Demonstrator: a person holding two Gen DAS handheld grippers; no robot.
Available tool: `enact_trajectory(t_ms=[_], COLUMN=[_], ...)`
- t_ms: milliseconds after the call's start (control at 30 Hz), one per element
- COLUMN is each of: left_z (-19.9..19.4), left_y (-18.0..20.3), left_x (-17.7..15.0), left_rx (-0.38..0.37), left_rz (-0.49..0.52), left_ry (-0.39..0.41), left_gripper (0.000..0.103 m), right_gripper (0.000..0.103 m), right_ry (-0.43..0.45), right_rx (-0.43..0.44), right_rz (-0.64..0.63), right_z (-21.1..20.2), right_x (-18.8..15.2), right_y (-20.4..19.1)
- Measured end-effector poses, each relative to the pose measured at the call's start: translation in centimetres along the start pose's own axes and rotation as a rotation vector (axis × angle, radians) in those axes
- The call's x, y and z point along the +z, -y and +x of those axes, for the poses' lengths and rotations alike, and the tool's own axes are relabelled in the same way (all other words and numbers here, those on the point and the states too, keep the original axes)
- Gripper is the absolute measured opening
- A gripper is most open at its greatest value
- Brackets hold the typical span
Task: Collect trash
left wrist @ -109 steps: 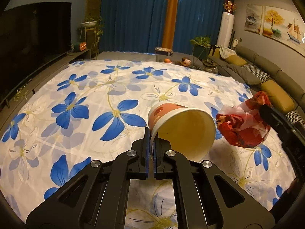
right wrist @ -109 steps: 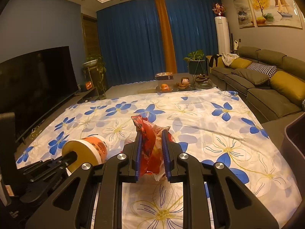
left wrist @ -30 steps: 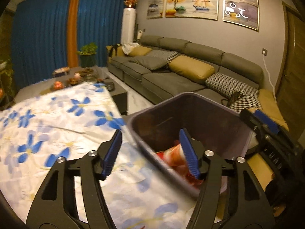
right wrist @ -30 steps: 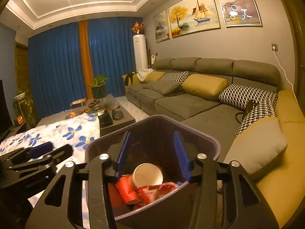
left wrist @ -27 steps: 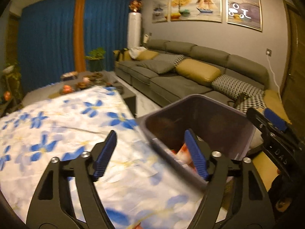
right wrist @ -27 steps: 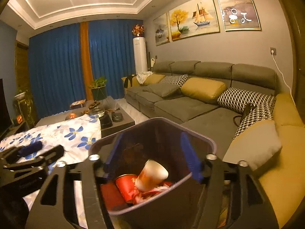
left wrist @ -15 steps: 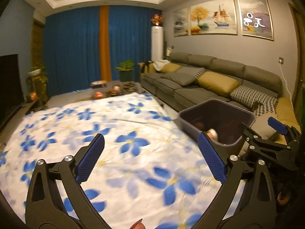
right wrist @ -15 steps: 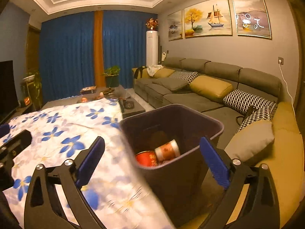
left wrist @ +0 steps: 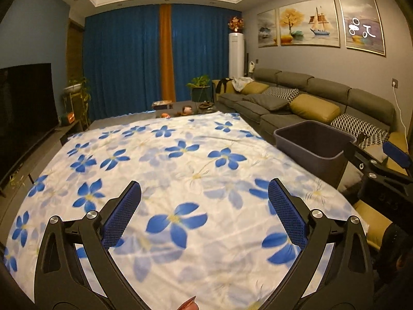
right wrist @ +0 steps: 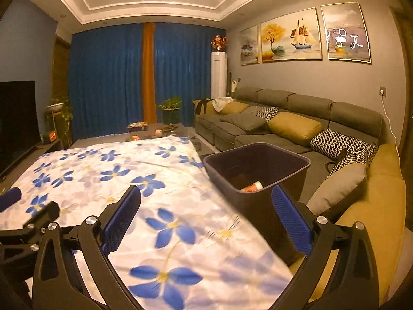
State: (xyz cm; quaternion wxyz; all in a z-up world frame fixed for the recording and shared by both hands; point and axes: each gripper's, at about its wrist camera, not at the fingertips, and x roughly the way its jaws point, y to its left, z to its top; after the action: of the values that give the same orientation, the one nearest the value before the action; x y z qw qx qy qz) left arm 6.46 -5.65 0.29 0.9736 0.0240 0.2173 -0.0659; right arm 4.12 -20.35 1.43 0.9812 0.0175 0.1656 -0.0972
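Note:
A dark purple-grey bin (right wrist: 258,170) stands beside the right edge of the flowered cloth (right wrist: 155,180); a paper cup (right wrist: 251,187) lies inside it. In the left wrist view the same bin (left wrist: 313,142) sits at the right, its contents hidden. My left gripper (left wrist: 205,211) is open wide over the cloth with nothing between its blue pads. My right gripper (right wrist: 205,214) is also open and empty, pointing at the cloth's edge and the bin's near wall. The right gripper (left wrist: 382,165) shows at the right edge of the left wrist view. The left gripper (right wrist: 28,214) shows at the lower left of the right wrist view.
A grey sofa (right wrist: 296,124) with mustard and patterned cushions runs along the right wall behind the bin. A dark television (left wrist: 25,111) stands at the left. A low table (left wrist: 180,108) with small items and a potted plant (left wrist: 198,87) lie beyond the cloth, before blue curtains.
Both grippers have opened wide and drawn back from the bin, swinging left over the cloth. The cup and red wrapper left the jaws and lie in the bin.

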Motion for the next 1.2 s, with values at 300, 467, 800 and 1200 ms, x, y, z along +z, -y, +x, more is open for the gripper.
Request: enact_trajectory(t_ms=[300,467,800,1200], left_z=[-3.1,-3.6,-4.2,-4.4], left_y=[-2.1,-2.5,-2.8,-2.6], left_x=[-1.0,-1.1,-1.3,-1.3], left_rx=[0.018,0.018,-0.002,-0.007], left_rz=[-0.017,-0.029,-0.052,-0.063], left_ry=[0.037,0.038,0.04,0.042], left_gripper=[0.097,0.097,0.097,0.097], right_gripper=[0.097,0.097,0.097,0.097], right_ry=[0.019,0.034,0.045,0.043], right_rx=[0.019,0.015,0.018,0.02], right_rz=[-0.019,-0.018,-0.019,-0.009], right_z=[-3.8,-4.8,-5.3,-5.3], right_x=[-0.7,-0.6,-0.5,-0.4], right_y=[-1.6,-2.1,-2.4,-2.1])
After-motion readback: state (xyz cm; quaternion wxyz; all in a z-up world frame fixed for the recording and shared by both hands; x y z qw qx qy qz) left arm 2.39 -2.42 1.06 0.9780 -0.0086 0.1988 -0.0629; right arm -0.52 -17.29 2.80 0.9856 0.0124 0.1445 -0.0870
